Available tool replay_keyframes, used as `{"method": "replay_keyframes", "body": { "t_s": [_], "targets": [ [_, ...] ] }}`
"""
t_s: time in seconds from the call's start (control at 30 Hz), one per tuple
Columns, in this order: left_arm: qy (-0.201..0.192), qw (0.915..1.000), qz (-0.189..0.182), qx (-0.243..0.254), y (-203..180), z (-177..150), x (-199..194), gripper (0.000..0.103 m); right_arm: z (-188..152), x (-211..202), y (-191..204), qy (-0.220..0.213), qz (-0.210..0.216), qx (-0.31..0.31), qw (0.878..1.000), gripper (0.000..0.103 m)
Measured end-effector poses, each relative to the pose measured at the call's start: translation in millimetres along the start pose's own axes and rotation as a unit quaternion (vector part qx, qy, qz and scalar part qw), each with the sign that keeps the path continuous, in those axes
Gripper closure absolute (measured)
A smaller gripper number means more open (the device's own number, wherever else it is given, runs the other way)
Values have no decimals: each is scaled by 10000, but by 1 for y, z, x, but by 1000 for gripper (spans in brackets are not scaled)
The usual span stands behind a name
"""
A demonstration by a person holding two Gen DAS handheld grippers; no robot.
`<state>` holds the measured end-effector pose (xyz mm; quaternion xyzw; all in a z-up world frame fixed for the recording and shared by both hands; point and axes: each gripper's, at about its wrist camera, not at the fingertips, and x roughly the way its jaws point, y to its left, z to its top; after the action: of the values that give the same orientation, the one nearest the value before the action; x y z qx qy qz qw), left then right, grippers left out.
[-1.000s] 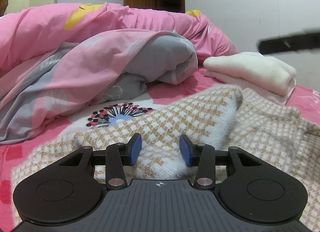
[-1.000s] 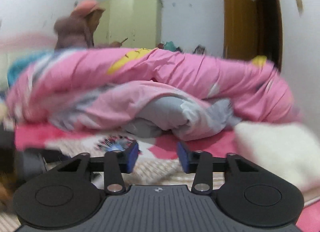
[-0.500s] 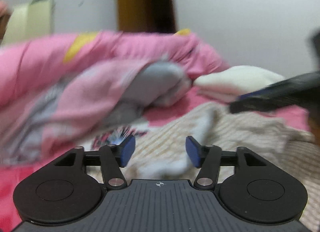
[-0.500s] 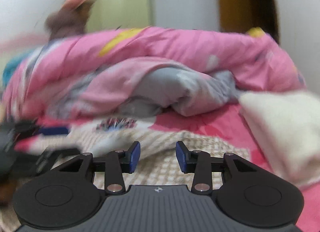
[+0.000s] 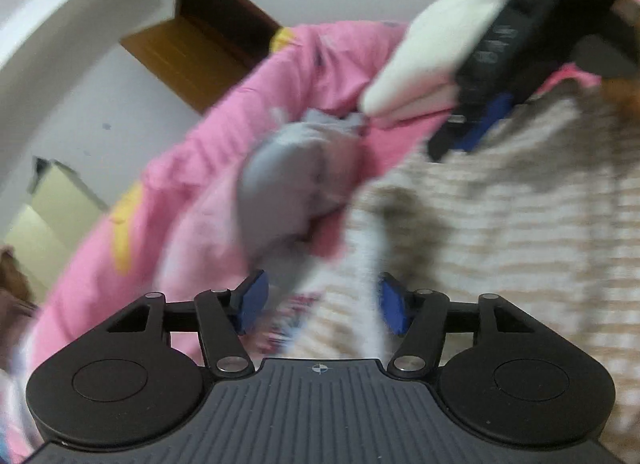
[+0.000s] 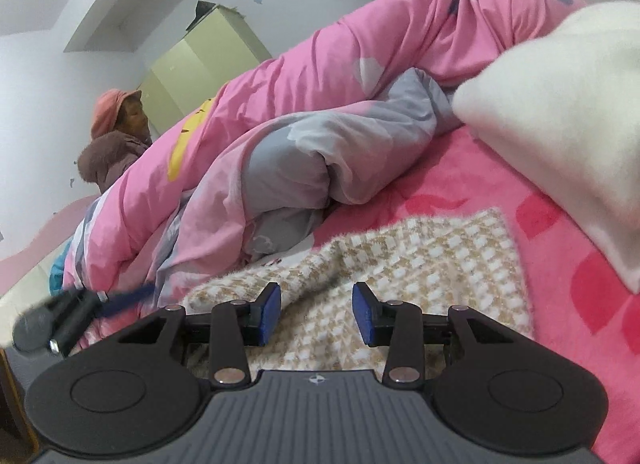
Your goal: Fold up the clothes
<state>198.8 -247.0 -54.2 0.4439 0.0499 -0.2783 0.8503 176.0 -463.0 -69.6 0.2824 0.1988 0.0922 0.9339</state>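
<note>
Knit garment (image 6: 400, 264), beige-and-white check, 1 item: spread flat on the pink bed sheet (image 6: 560, 264), directly under and ahead of both my tongs; a raised fold of it runs toward my right tongs.

My right tongs (image 6: 316, 314): jaws part-open, blue pads clear of the cloth, nothing gripped; the fold lies just beyond the gap.

My left tongs (image 5: 320, 300): jaws closing, still well apart, nothing between them; the checked knit (image 5: 500, 244) lies beyond, blurred. From the right wrist view, these tongs (image 6: 60, 320) show as a dark blur at the lower left edge. From the left wrist view, my right tongs (image 5: 472, 132) reach in from the upper right above the knit.

Folded cream garment (image 6: 568, 112), 1 stack: on the sheet, right of the knit, apart from it.

Duvet (image 6: 300, 136), pink with a grey underside: heaped along the far side of the bed, its grey roll just behind the knit.

Person in a pink hat (image 6: 116, 132): beyond the duvet, at left.

Room: white walls, 1 pale green wardrobe (image 6: 208, 48), 1 brown door (image 5: 208, 36).
</note>
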Motion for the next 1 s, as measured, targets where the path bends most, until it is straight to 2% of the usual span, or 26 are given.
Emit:
{"method": "replay_keyframes", "body": {
  "t_s": [0.17,0.33,0.43,0.6,0.7,0.77,0.9,1.0],
  "targets": [
    [58,9984,340,453,1,7,15,43,-1,-1,0,-18,8,-6,10000,61],
    [-222,9944,678,782,-9,20,26,48,-2,-2,1,-53,14,0,10000,61],
    [-407,9896,881,1064,-18,21,28,55,-1,-2,1,-59,22,-14,10000,61],
    [-1124,9814,1326,819,-11,30,0,59,-2,-2,4,-39,27,-118,9999,61],
    [-1266,9798,1412,633,-3,35,-8,59,-2,-3,5,-63,10,-162,9998,61],
    [-1203,9833,1296,439,3,34,-12,59,-2,-4,5,-107,8,-184,9998,61],
    [-968,9926,721,-102,15,22,-30,52,-3,-8,11,-198,-35,-344,9992,61],
    [-750,9956,353,-442,17,6,-40,46,-5,-12,29,-259,-82,-859,9959,61]
  ]
}}
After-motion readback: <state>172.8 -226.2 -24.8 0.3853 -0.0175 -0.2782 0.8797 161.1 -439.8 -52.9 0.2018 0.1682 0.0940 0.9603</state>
